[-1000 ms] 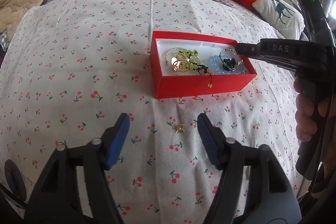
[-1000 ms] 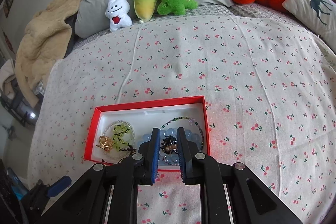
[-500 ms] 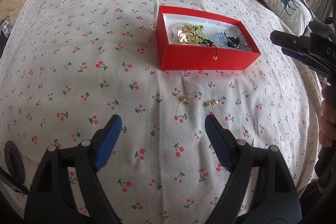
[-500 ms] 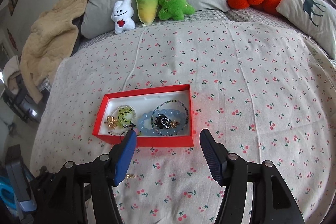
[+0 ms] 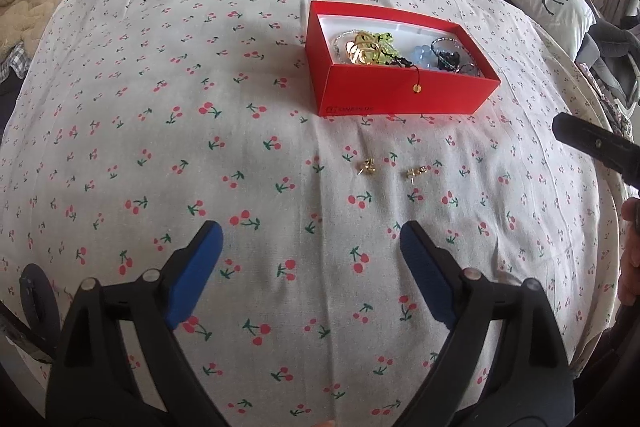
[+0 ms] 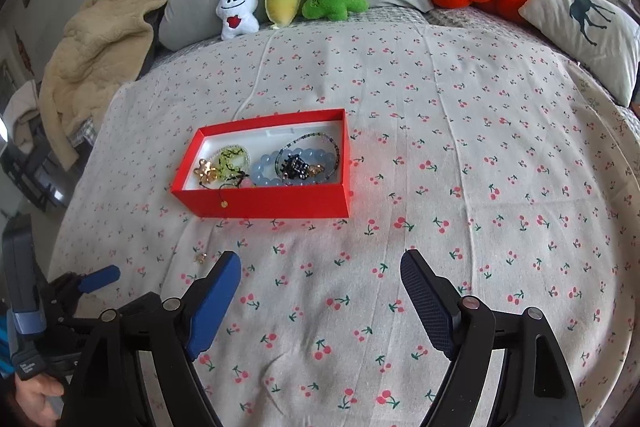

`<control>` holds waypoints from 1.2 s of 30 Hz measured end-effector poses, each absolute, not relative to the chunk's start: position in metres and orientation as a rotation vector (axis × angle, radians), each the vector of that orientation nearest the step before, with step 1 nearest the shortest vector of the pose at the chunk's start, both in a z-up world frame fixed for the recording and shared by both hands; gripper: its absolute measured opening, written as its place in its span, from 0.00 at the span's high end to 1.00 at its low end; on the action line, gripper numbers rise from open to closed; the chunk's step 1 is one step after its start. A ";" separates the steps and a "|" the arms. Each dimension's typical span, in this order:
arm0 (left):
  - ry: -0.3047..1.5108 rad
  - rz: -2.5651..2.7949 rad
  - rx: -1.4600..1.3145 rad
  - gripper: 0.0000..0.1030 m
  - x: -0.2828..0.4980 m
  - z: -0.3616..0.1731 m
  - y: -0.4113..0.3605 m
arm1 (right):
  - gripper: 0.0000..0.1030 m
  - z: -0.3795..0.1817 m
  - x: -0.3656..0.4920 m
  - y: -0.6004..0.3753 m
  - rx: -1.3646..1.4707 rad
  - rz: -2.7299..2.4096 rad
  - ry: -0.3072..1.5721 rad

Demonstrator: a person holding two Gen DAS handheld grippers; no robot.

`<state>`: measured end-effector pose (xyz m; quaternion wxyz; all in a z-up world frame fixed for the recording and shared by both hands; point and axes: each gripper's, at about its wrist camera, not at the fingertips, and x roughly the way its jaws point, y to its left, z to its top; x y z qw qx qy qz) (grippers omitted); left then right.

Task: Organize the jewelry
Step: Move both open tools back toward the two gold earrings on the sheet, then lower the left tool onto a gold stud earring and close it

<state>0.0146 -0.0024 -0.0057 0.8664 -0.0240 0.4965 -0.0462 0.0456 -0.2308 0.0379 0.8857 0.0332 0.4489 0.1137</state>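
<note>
Ahead of spread left gripper point(image 5: 308, 243), gold earrings point(image 5: 367, 166).

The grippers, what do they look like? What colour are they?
Both the left gripper and the right gripper have black plastic frames with silver screws. Each has two fingers tipped with blue pads, which look bumpy. The person's bare hand shows at an edge.

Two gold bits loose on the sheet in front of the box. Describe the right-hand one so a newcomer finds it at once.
Start at the red box on the cherry-print sheet. On the near side of its front wall, two small gold pieces lie apart on the fabric, ahead of the open left claw. The target is the bar-shaped gold earring on the right, straight and studded, unlike the knotted gold earring to its left.
</note>
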 end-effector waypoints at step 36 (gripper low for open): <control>0.920 -0.246 0.073 0.49 0.043 -0.042 -0.038 | 0.00 -0.058 0.021 -0.210 -0.153 0.192 0.998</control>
